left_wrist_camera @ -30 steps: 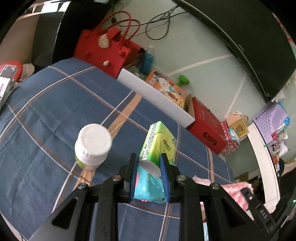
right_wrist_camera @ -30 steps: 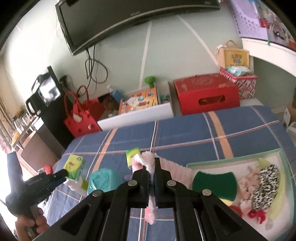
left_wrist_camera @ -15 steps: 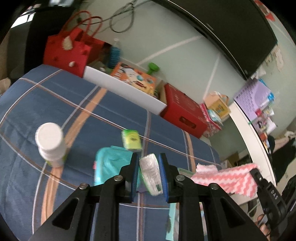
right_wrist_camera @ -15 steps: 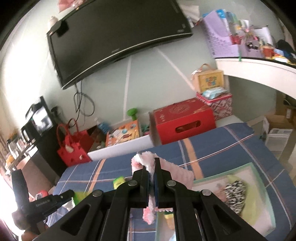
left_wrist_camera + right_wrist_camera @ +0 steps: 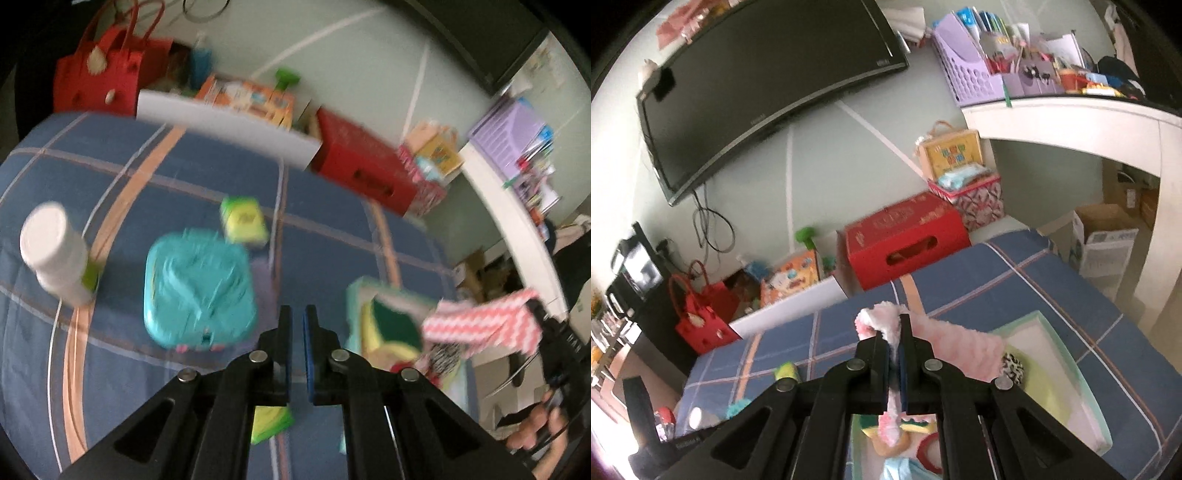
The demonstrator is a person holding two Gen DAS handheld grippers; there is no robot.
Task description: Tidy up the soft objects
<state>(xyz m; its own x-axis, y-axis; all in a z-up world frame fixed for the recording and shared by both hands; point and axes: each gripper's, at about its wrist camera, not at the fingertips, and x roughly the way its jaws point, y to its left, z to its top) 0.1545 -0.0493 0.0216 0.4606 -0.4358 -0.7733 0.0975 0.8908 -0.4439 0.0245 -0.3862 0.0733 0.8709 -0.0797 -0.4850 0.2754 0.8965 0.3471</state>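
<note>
Left claw (image 5: 297, 325): jaws drawn together, only a thin gap, nothing between them; view blurred. A green-and-yellow tissue pack (image 5: 271, 422) lies on the blue plaid bed cover (image 5: 184, 155) just beneath its frame. Just beyond the tips, to the left, a teal wipes pouch (image 5: 199, 288) lies flat on the cover; a white-capped bottle (image 5: 55, 254) stands upright further left, and a second small green tissue pack (image 5: 243, 221) lies past the pouch.

Right claw (image 5: 895, 332): clamped on a pink fluffy cloth (image 5: 964, 350), a tuft sticking up above the tips and a strip hanging below the jaws. Cloth is held in the air over the near-left part of a pale green tray (image 5: 1086, 387) that rests on the bed. Inside the tray: a black-and-white spotted item (image 5: 1012, 363), a green sponge (image 5: 395, 323), other small soft pieces too hidden to name.

Past the bed's far edge: red box (image 5: 905, 243), red bag (image 5: 703, 317). Dark screen (image 5: 768, 85) on wall.
</note>
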